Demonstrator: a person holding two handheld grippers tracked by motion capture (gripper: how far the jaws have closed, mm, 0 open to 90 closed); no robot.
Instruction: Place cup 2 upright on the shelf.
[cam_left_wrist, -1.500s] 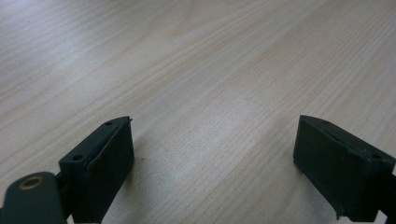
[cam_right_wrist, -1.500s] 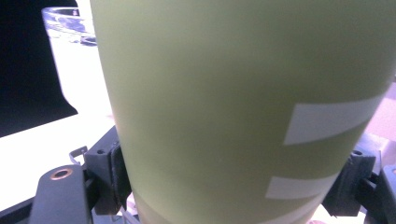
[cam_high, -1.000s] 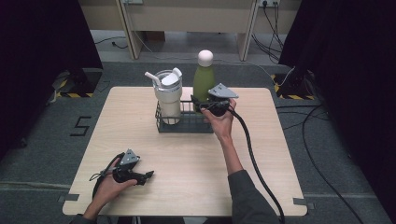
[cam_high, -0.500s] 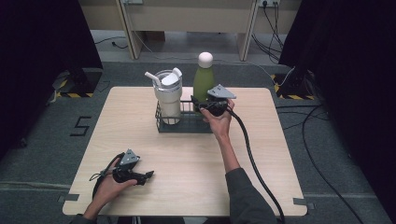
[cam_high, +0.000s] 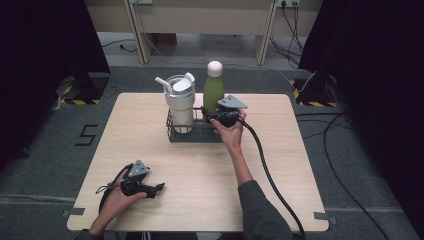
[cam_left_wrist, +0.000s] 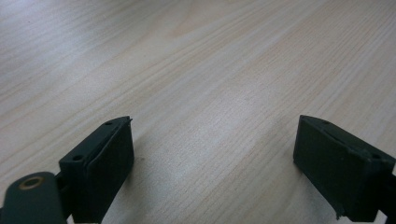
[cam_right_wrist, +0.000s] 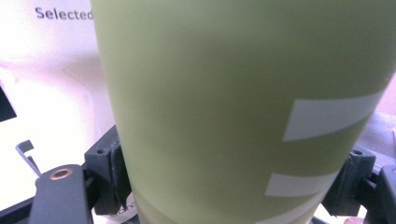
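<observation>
Standing in the black wire basket (cam_high: 172, 134) at the table's far side, right of the white tumbler (cam_high: 180, 102), the smooth olive-green metal bottle (cam_high: 213, 95) (rigid, probably slippery) is clamped low on its body by the right gripper (cam_high: 212, 116), while the left gripper (cam_high: 159, 187) rests wide open.

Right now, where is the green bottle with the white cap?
In the high view the green bottle stands at the wire rack's right end, beside the cream tumbler, gripped by the right gripper.
</observation>
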